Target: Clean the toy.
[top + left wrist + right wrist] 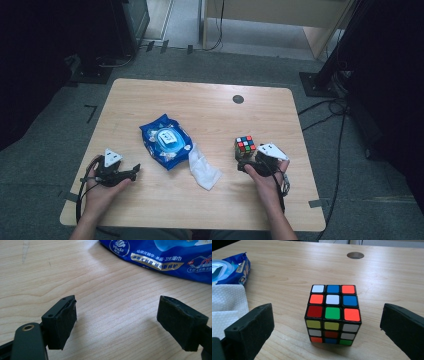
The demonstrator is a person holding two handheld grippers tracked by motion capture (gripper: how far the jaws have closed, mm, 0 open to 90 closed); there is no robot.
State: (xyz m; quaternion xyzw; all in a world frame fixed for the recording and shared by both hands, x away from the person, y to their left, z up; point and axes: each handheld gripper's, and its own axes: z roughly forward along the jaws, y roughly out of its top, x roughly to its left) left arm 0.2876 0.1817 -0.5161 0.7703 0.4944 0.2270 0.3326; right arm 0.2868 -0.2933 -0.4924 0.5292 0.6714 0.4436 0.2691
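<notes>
A scrambled Rubik's cube (245, 146) (332, 314) stands on the wooden table (210, 107) at the right. My right gripper (243, 165) (327, 332) rests just in front of it, open, its jaws apart on either side of the cube without touching it. A blue pack of wet wipes (165, 141) (165, 257) lies in the middle, with a white wipe (203, 169) (227, 305) spread beside it. My left gripper (134, 170) (117, 322) sits at the table's left, open with nothing between its jaws, pointing toward the pack.
A round cable hole (238, 99) (355, 255) is in the table's far right part. Dark stands and cables surround the table on the floor. Bare wood lies along the far and front edges.
</notes>
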